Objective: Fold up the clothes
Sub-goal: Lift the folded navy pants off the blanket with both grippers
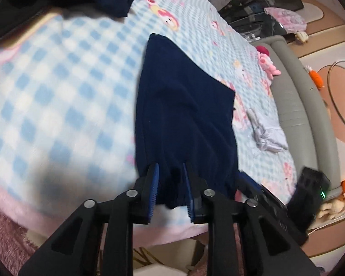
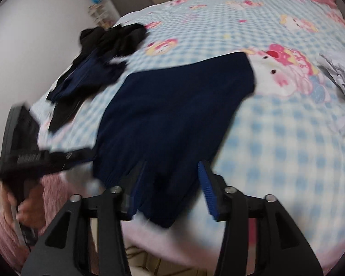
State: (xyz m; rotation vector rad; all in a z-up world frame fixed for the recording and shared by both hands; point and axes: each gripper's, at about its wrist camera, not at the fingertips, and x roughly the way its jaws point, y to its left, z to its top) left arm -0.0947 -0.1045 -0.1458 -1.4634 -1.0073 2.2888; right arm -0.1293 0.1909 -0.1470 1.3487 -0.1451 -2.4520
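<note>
My left gripper pinching the gathered hem of soft navy garment at centre of frame, my right gripper spread wide around its near edge, fuzzy checked blanket under it, crumpled dark clothes at upper left

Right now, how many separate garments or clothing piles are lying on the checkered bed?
3: a navy blue garment spread flat at the near edge, a crumpled black-and-navy heap far left, and a rumpled pale grey fabric piece at right. Others may be hidden.

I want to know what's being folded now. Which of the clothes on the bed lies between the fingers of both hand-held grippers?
The flat navy garment: its near hem sits between both grippers' fingers. The dark crumpled heap and the pale grey garment lie apart, untouched.
</note>
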